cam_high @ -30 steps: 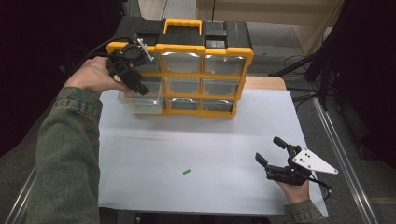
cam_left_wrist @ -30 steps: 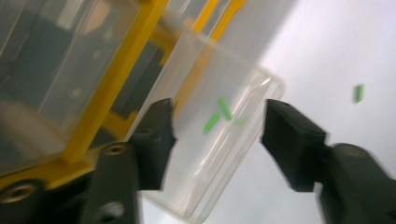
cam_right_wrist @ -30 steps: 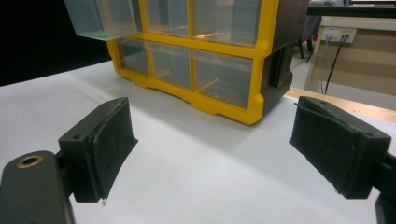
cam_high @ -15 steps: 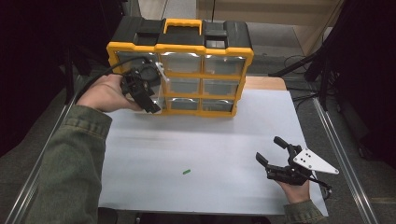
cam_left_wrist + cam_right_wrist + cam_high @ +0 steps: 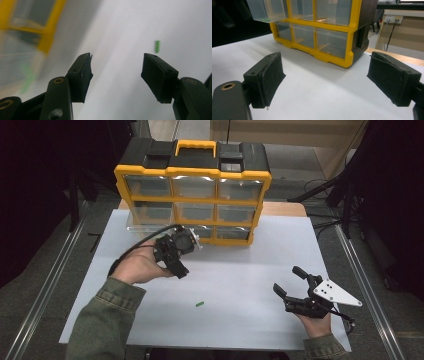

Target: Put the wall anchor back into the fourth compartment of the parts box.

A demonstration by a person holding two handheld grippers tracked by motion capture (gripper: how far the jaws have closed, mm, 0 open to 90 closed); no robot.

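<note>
On my left, the left tool (image 5: 181, 270) hangs above the white sheet-covered surface (image 5: 250, 285), just in front of the yellow-and-black plastic drawer organiser (image 5: 192, 195) standing at the far edge; its jaws are apart with nothing between them. In the left gripper view the organiser is a yellow blur, and a green smudge inside the pulled-out clear drawer (image 5: 265, 11) is too soft for me to identify. The small green stick-shaped piece (image 5: 200, 304) lies loose near the middle of the near half of the surface, well apart from both tools. Toward the near right corner, the right tool (image 5: 289, 281) rests low, jaws wide and empty. The sheet's near edge hides behind my sleeve. Around it: grey floor, metal rails, dark surroundings, cables at right.
</note>
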